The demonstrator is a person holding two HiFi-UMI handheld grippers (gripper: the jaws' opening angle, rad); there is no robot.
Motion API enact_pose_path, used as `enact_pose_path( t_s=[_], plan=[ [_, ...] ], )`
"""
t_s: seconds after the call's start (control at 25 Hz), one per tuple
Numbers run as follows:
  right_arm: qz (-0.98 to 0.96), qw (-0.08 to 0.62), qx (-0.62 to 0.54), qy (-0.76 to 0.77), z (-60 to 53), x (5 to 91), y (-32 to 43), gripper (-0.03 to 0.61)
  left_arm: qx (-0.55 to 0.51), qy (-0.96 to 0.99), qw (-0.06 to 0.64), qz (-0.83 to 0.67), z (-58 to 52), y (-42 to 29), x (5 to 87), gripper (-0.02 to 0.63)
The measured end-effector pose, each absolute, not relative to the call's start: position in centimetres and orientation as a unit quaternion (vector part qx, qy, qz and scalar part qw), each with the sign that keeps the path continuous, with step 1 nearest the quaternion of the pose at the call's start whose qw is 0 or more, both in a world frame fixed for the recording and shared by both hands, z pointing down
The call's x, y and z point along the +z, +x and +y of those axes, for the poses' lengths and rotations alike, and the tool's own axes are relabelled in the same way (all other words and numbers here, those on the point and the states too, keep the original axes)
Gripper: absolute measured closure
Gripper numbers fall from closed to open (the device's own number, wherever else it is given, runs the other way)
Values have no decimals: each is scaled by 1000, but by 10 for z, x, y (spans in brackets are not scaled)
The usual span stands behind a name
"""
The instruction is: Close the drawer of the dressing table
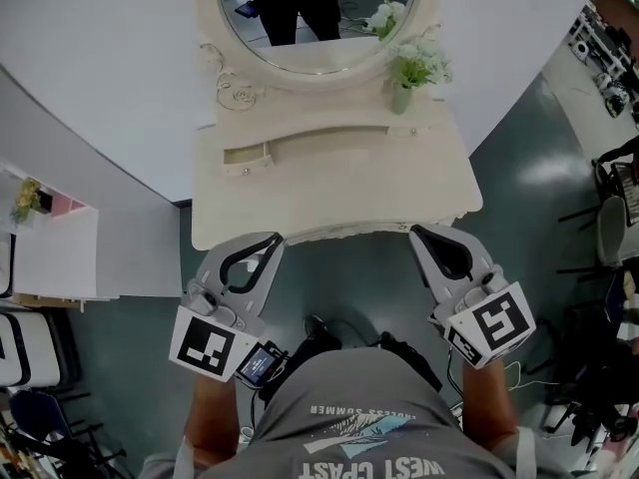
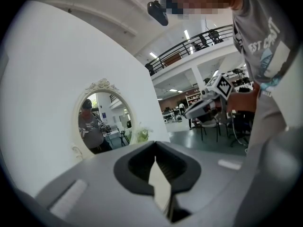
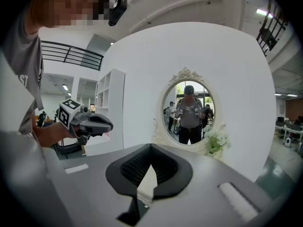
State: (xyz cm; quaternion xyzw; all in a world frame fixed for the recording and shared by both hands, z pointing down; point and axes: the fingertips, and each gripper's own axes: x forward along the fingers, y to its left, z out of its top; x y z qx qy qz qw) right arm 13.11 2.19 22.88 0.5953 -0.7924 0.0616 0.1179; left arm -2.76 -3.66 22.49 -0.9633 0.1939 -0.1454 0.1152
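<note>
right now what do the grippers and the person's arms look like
Both the left gripper and right gripper are grey wedge-shaped shells with black pads, each carrying a white cube with black square markers. The person wears a grey printed t-shirt.

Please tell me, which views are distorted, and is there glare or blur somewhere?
Head view: sharp and evenly lit, with one pale glare patch on the floor at right. Left gripper view and right gripper view: strong fisheye bending, dark rounded corners; the mirror looks sharp in both.

Open lab hall: mezzanine railing [image 2: 199,42], white shelving [image 3: 111,110].
</note>
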Motion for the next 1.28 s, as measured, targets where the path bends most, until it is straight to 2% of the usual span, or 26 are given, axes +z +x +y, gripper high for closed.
enact_pose_path(
  t_s=[0.52, 0.68, 1.28],
  plan=[
    [-782, 141, 54, 604, -4, 225, 88, 577, -116, -969, 111, 189, -74, -68, 225, 611],
    [-792, 138, 48, 593, -21, 223, 86, 577, -117, -964, 131, 200, -82, -75, 222, 612],
    [-870, 133, 30, 473, -133, 222, 80, 577, -147, -923, 80, 348, -146, -96, 230, 612]
  ],
)
